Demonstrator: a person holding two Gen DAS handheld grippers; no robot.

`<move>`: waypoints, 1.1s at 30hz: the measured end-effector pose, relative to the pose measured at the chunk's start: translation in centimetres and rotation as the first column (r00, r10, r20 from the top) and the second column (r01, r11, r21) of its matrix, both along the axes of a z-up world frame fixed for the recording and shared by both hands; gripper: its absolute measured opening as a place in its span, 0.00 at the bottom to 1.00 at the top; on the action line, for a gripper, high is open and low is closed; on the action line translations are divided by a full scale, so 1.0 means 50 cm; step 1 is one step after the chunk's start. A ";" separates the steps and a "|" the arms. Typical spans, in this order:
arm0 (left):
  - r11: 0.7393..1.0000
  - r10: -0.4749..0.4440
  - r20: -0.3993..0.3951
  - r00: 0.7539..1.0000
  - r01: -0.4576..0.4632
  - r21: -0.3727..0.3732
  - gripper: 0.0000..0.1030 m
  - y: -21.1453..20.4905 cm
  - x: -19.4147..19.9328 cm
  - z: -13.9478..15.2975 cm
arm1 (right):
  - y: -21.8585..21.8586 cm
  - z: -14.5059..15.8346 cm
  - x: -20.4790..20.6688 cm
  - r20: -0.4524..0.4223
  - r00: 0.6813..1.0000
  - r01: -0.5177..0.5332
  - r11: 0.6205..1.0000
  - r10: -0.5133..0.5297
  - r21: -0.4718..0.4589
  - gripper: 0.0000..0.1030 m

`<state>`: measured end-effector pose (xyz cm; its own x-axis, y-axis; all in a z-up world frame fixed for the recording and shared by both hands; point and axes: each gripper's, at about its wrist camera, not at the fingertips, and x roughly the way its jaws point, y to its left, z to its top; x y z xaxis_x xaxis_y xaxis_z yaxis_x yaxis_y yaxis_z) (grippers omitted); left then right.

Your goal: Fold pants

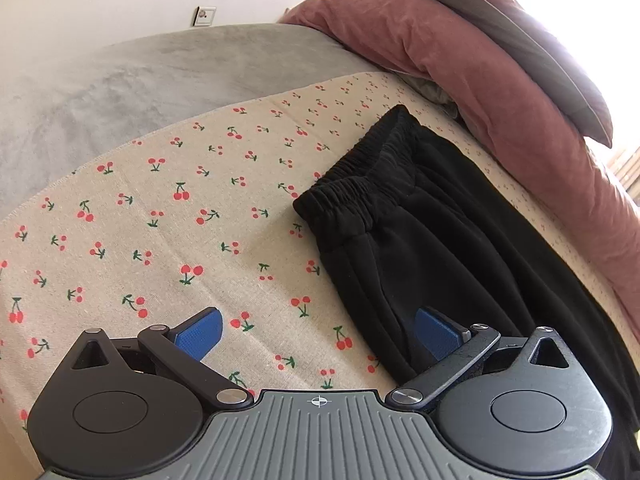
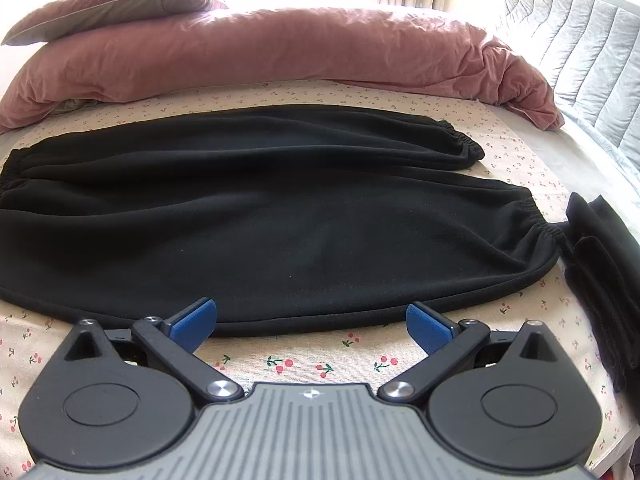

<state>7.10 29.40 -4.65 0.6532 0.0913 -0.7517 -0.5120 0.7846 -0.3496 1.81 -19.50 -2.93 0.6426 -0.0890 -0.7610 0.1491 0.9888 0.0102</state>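
Black fleece pants [image 2: 260, 216] lie spread flat across the bed, on a cream sheet [image 1: 152, 248] printed with red cherries. In the right wrist view the 2 legs run side by side across the bed, waistband at the left edge of the picture, gathered cuffs [image 2: 536, 216] toward the right. The near hem lies close to the bed's front edge. A 2nd dark folded garment [image 2: 600, 272] sits just beside the near cuff, near the bed's right edge.

Left gripper [image 1: 318, 334]: jaws spread wide, nothing held. Its right blue pad [image 1: 434, 330] sits over the black cloth near the waistband [image 1: 348, 196]; whether it touches cannot be told. The other pad is over bare sheet.

Right gripper [image 2: 312, 326]: jaws wide open, empty. Both blue pads [image 2: 192, 324] sit at the near hem of the pants, the gap between them over hem and sheet.

A pink duvet [image 2: 280, 52] is bunched along the far edge of the bed, a pillow [image 2: 112, 8] on top at the far left corner. A grey blanket [image 1: 120, 92] covers the bed beyond the sheet in the left wrist view.
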 end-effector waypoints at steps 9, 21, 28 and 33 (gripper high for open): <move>0.998 -0.018 -0.037 0.999 0.020 0.061 0.09 -0.028 0.147 -0.056 | 0.006 -0.035 0.019 -0.071 0.997 -0.007 1.000 0.009 0.025 0.95; 0.977 0.161 0.030 0.987 -0.155 -0.150 0.06 0.099 0.043 -0.023 | -0.020 -0.030 0.019 -0.064 0.997 0.042 0.997 -0.038 0.058 0.95; 0.968 0.219 0.045 0.975 -0.211 -0.135 0.06 0.137 0.032 -0.020 | -0.068 -0.031 0.023 -0.091 0.989 0.131 0.981 -0.119 0.142 0.95; 0.994 0.093 -0.028 0.995 -0.094 -0.053 0.18 0.120 0.049 -0.042 | -0.071 -0.027 0.025 -0.084 0.989 0.133 0.980 -0.122 0.148 0.95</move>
<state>9.56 35.38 -6.75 0.6244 0.1095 -0.7734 -0.5914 0.7131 -0.3764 3.05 -23.05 -4.26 0.5751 -0.0460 -0.8168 0.2797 0.9493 0.1435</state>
